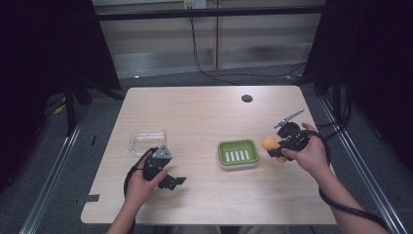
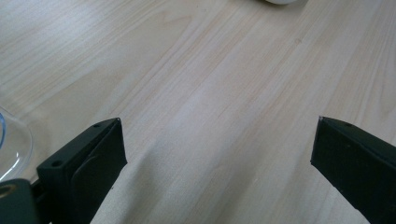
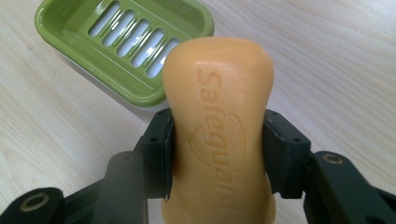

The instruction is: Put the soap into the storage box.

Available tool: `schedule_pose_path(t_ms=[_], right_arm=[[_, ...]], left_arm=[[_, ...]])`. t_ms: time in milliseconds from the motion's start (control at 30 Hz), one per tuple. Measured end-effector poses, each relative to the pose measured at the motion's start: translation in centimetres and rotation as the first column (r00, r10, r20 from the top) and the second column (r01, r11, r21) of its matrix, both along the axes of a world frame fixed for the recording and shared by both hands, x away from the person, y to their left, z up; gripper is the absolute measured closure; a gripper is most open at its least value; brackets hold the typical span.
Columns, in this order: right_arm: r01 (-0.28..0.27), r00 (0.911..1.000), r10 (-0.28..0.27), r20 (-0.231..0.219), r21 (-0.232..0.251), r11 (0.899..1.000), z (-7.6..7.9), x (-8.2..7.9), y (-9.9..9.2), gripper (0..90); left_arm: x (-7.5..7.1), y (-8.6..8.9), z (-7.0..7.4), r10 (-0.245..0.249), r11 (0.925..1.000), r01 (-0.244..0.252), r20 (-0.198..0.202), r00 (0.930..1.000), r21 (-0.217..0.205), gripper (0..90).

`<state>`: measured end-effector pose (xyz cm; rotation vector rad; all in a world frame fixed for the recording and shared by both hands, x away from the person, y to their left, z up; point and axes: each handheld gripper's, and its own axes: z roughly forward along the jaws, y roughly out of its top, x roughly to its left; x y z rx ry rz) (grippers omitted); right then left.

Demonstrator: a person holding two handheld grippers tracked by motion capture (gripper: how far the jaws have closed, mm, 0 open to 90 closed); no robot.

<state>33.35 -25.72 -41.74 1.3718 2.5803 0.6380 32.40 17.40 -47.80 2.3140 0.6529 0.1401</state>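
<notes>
The right gripper [image 3: 218, 154] is clamped on the bar of soap [image 3: 217, 121], its 2 jaws pressing the narrowed waist of the bar from either side; in the right gripper view the orange bar rises from the bottom centre of the frame, brand lettering stamped along its face. In the high view the soap [image 1: 271, 145] sits at the right of the frame, held just right of the green soap dish [image 1: 238, 153], apart from it; the right hand [image 1: 307, 155] wraps the right gripper [image 1: 280, 148] there.

The left gripper [image 2: 219, 154] stands wide with nothing between its jaws, bare table [image 2: 201, 70] beneath; in the high view the left gripper [image 1: 170, 181] lies at the lower left, below the clear container [image 1: 147, 141].

The bar looks stiff and solid, fairly light, yet smooth and waxy, so I judge it slippery under hard pads; the pinched waist is the sound place to grip, since the wider ends on either side would resist sliding out. The slotted dish [image 3: 126, 46] looks like light plastic and may shift if the bar is pushed in sideways; lowering it flat from above seems safer.
</notes>
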Motion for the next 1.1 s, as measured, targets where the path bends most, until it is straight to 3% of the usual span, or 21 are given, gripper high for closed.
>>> schedule_pose_path(t_ms=[400,1033,1100], right_arm=[[-0.03,0.9996,0.03,0.004,0.012,0.999,0.4,0.5,0.5,49.8],[-0.085,0.9964,0.085,0.009,-0.012,0.996,0.8,0.9,2.1,49.8],[-0.091,0.9958,0.091,0.009,-0.012,0.996,0.9,1.0,2.2,49.8]], left_arm=[[0.0,0.0,0.1,-0.008,0.9999,0.008,0.003,1.0,0.011,2.9],[0.0,0.2,0.0,0.004,1.0,-0.004,0.001,1.0,0.003,2.9],[0.1,0.3,0.1,-0.01,0.9996,0.009,0.008,0.9999,0.025,2.9]])
